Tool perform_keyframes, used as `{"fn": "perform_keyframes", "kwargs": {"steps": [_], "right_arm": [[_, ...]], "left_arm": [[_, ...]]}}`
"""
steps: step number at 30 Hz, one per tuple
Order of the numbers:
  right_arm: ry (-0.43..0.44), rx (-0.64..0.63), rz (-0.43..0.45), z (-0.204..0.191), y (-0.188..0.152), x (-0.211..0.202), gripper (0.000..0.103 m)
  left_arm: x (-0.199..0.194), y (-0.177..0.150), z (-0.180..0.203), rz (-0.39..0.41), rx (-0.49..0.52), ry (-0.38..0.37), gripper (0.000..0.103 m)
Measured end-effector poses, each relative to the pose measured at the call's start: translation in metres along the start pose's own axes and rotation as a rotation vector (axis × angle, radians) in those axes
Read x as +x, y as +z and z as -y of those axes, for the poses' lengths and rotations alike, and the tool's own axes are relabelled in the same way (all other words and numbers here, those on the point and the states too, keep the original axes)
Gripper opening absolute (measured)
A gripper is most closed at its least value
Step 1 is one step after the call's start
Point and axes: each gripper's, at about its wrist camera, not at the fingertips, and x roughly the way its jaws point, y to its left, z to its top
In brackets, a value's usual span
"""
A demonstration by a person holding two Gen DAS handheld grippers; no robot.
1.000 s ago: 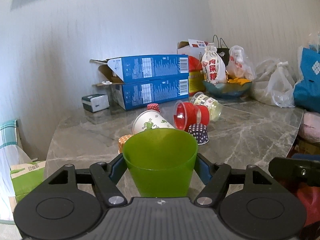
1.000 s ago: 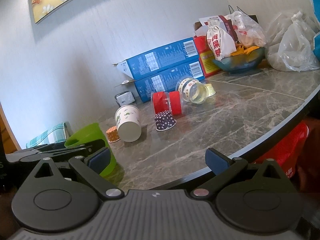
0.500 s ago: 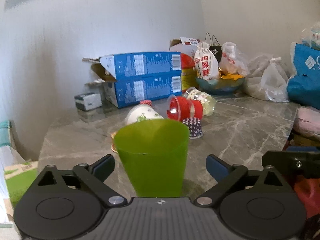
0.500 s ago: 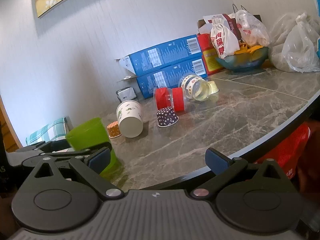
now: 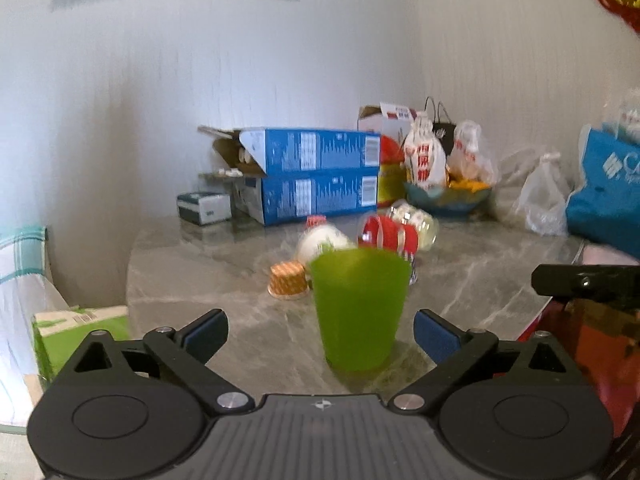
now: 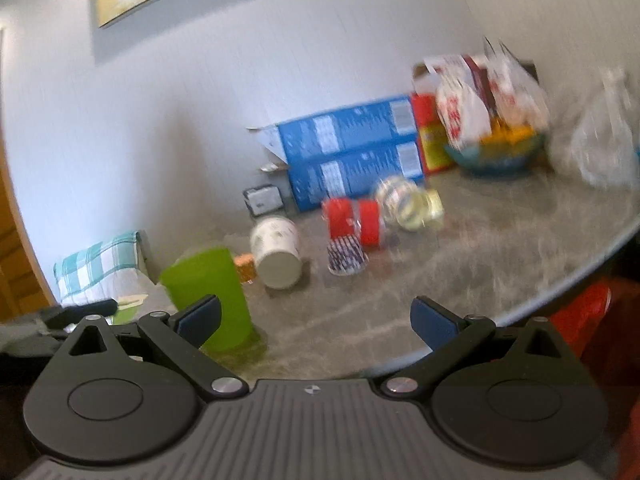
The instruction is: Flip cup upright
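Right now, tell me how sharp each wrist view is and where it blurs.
Left wrist view: mild motion blur; the upright translucent green plastic cup has smeared edges, though box print stays roughly legible. Right wrist view: heavier smear; the tipped white paper cup and marble tabletop streak. Both bow at the edges from fisheye distortion.

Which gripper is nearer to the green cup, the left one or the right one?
Left. The left gripper is open right in front of the green cup, jaws apart on either side of it. The right gripper is open too, with the cup off to its left.
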Motion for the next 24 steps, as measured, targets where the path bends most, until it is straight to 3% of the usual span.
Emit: {"fn": "perform_keyframes", "kwargs": {"steps": [5,7,14,24], "right_arm": [[-0.041,-0.100,0.018,-0.022,0.022,-0.024,0.102],[-0.038,-0.117,0.010,-0.028,0.025,-0.032,0.102],[-0.036,-0.097,-0.048,-0.034,0.015,-0.032,0.102],[-0.047,-0.089,-0.024,-0.036,0.015,-0.044,0.102]], "left_arm": [[-0.028,0.022,-0.011,-0.036,0.015,-0.006,0.100],[-0.039,0.024,-0.013,-0.017,0.001,-0.002,0.100],[-0.046,0.021,-0.010,-0.036,-0.006,0.014,0.100],[-0.054,0.016,-0.013,-0.045,-0.045,-0.004,0.100]]}}
